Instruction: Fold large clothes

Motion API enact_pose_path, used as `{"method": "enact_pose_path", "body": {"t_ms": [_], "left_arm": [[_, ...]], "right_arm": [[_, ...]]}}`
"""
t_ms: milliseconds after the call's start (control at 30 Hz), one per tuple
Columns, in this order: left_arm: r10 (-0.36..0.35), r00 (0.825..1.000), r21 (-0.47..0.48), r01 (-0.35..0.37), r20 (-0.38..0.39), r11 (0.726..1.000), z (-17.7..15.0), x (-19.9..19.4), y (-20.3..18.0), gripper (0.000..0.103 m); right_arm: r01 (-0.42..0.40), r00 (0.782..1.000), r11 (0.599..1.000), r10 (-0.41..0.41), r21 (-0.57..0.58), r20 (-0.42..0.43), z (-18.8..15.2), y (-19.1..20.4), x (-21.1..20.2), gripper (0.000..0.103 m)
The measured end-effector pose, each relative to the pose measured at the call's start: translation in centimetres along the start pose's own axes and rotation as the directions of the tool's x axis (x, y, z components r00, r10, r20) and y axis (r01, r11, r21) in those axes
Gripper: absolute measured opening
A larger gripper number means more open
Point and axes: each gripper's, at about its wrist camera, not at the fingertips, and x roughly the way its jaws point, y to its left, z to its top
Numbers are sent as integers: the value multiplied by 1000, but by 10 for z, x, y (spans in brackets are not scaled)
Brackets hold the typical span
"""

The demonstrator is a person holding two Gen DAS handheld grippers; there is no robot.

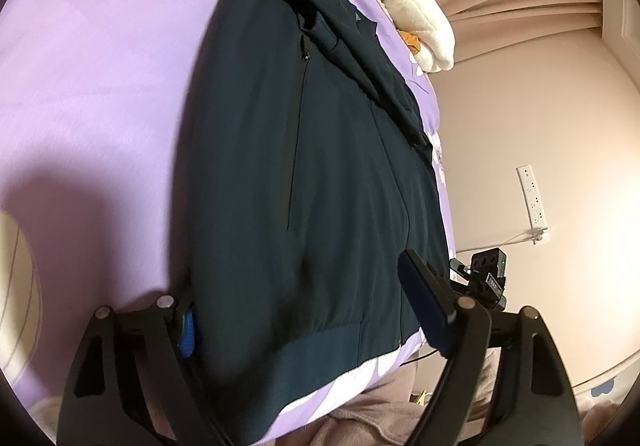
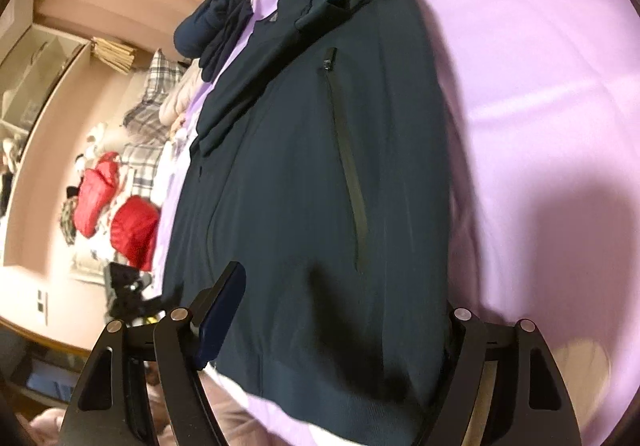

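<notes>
A dark navy jacket [image 1: 280, 150] lies flat on the lilac flowered bed sheet [image 1: 100, 86], with its ribbed hem nearest me and a sleeve folded across its chest. My left gripper [image 1: 296, 282] stands open over the hem. Its blue-padded left finger [image 1: 187, 326] sits at the jacket's left edge, and the right finger rests over the cloth. In the right wrist view the same jacket [image 2: 304, 166] fills the middle. My right gripper [image 2: 344, 286] is open astride the hem, its right finger half hidden behind the jacket's edge.
A white and orange plush bundle [image 1: 420, 22] and a folded navy garment [image 2: 212, 30] lie at the far end of the bed. Red padded clothes [image 2: 132, 226] and plaid fabric lie beside the bed. A power strip [image 1: 534, 198] hangs on the wall. Pinkish fabric [image 1: 372, 418] lies below the hem.
</notes>
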Motion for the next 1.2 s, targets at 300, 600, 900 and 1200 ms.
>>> {"method": "enact_pose_path", "body": {"t_ms": [300,600,900,1200], "left_arm": [[-8,1000,-20,8,0,1000,-12,4,-5,83],[54,998,-64,-52,16,997,4,21,-12,48],[80,995,-81,-75,62,994,-1,4,-10,9],[-36,986,130,15,163,991,8,-24,-76,8]], "right_arm": [[28,1000,1000,-28,-12,-15,-13,6,0,79],[55,998,997,-54,-48,31,10,23,28,42],[8,993,1000,-5,-28,117,0,17,2,14],[-129,967,987,146,-94,207,11,56,-17,12]]}}
